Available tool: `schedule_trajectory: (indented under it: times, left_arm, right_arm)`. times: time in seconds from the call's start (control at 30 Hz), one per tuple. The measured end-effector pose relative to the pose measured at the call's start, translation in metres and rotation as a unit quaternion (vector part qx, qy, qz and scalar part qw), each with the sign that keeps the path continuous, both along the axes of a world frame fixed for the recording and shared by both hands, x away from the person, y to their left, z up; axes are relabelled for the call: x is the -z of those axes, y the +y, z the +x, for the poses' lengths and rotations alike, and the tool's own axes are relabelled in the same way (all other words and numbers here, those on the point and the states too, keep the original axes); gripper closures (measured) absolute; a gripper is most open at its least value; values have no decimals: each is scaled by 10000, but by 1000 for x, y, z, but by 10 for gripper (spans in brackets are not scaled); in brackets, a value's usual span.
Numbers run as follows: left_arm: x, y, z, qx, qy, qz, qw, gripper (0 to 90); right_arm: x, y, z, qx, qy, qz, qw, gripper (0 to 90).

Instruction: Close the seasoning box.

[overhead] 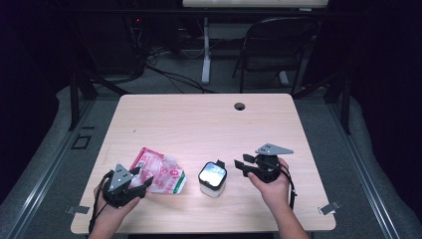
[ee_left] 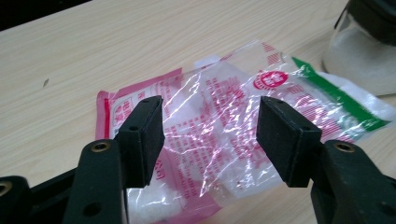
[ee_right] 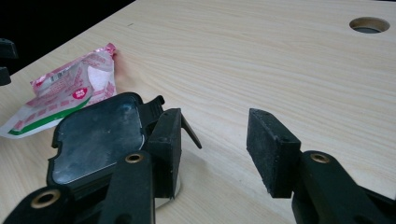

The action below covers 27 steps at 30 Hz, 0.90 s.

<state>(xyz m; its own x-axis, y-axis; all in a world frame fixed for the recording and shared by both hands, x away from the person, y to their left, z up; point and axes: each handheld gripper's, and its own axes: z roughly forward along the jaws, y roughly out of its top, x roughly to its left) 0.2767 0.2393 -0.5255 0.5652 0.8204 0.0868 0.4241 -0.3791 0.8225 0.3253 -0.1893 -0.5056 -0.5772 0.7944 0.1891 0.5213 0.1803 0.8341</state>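
A crinkled clear-and-pink plastic bag (overhead: 159,172) of white granules lies flat on the wooden table (overhead: 199,119), front left. My left gripper (overhead: 143,183) hovers at the bag's near-left end with its jaws open. In the left gripper view the bag (ee_left: 224,107) shows between and beyond the jaws of that gripper (ee_left: 210,121), whose pads do not press on it. A small clear jar (overhead: 212,178) with a black flip lid stands right of the bag. My right gripper (overhead: 241,167) is open just right of the jar. In the right gripper view, that gripper (ee_right: 212,135) has one jaw close beside the lid (ee_right: 98,137) and nothing between its pads.
A round cable hole (overhead: 240,106) sits near the table's far edge, also seen as the hole (ee_right: 369,24) in the right gripper view. A folding chair (overhead: 273,45) and a desk leg stand on the floor beyond the table. Bare wood stretches across the far half.
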Motion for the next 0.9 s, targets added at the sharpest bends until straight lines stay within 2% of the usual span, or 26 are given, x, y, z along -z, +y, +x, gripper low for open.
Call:
schedule_trajectory:
  times: [0.07, 0.2, 0.4, 0.7, 0.9]
  left_arm:
    - [2, 2, 1, -52, 16, -9, 10000, 415]
    - [6, 6, 4, -156, 102, -60, 9998, 415]
    - [10, 10, 7, -232, 97, -91, 9996, 415]
    - [13, 13, 11, -276, 156, -74, 9995, 415]
    - [13, 14, 13, -302, 161, -102, 9994, 413]
  right_arm:
    - [2, -1, 1, 16, 21, -1, 10000, 548]
    - [7, -4, 3, 94, 84, -175, 9998, 540]
    - [13, -8, 6, 202, 155, -308, 9992, 517]
    - [19, -11, 7, 311, 252, -331, 9986, 502]
    - [23, -7, 6, 262, 282, -384, 9985, 498]
